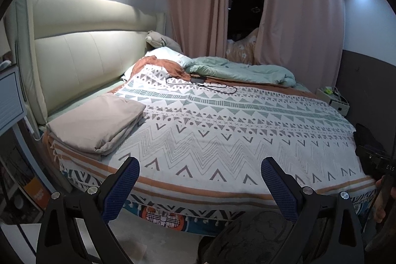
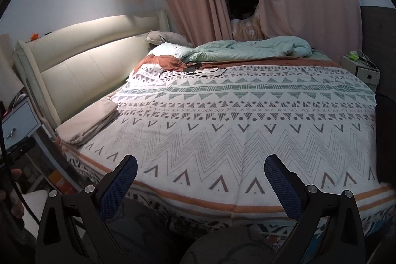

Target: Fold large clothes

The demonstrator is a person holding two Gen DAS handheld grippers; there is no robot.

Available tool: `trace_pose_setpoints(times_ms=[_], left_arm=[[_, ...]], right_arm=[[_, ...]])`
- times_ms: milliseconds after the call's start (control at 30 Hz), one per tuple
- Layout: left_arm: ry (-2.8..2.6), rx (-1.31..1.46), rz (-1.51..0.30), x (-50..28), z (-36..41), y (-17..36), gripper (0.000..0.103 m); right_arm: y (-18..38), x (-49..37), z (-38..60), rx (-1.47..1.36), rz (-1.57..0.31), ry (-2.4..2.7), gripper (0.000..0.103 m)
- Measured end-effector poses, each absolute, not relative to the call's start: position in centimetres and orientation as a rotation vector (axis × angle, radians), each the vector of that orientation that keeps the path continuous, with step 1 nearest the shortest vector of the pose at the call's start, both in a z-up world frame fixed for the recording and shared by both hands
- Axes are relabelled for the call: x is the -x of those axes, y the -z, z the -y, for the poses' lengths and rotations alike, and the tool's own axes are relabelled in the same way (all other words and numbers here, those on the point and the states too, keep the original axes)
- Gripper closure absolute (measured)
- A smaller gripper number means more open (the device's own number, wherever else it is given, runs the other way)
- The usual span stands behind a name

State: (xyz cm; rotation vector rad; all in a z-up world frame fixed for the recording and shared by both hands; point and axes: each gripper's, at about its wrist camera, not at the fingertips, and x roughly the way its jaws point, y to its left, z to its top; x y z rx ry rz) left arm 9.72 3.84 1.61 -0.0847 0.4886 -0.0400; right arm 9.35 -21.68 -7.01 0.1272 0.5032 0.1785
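Observation:
A beige folded cloth point(image 1: 96, 124) lies on the near left corner of the bed, by the headboard; the right wrist view shows the folded cloth point(image 2: 90, 121) at the left. A large patterned white blanket point(image 1: 222, 125) with grey zigzags and orange stripes lies spread flat over the bed, also seen as the blanket point(image 2: 247, 128) filling the right wrist view. My left gripper point(image 1: 200, 167) hangs open over the bed's near edge with nothing between its fingers. My right gripper point(image 2: 200, 165) is open too, above the same edge, holding nothing.
A black charger with cable point(image 1: 200, 83) lies on the blanket toward the far side. A crumpled mint duvet point(image 1: 242, 69) and pillows sit at the back. Cream headboard point(image 1: 74, 56) at left, bedside box point(image 1: 334, 98) at right, pink curtains point(image 1: 198, 4) behind. A dark round cushion point(image 1: 252, 236) sits below the grippers.

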Motion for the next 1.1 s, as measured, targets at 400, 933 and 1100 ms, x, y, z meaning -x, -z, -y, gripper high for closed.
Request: trace_pose_setpoints(times_ms=[400, 933, 1100], left_arm=[[0.075, 0.087, -0.477, -8.2, -2.5, -1.9, 0.004], [0.076, 0.092, -0.483, -8.1, -2.0, -2.0, 0.004], [0.078, 0.092, -0.476, -7.9, -1.9, -2.3, 0.004]], right_arm=[[7.6, -7.5, 22.1, -0.145, -0.51, -0.154, 0.0], [7.0, -7.3, 22.0, -0.13, -0.503, -0.12, 0.0], [6.9, -7.2, 22.1, -0.133, -0.502, -0.119, 0.0]])
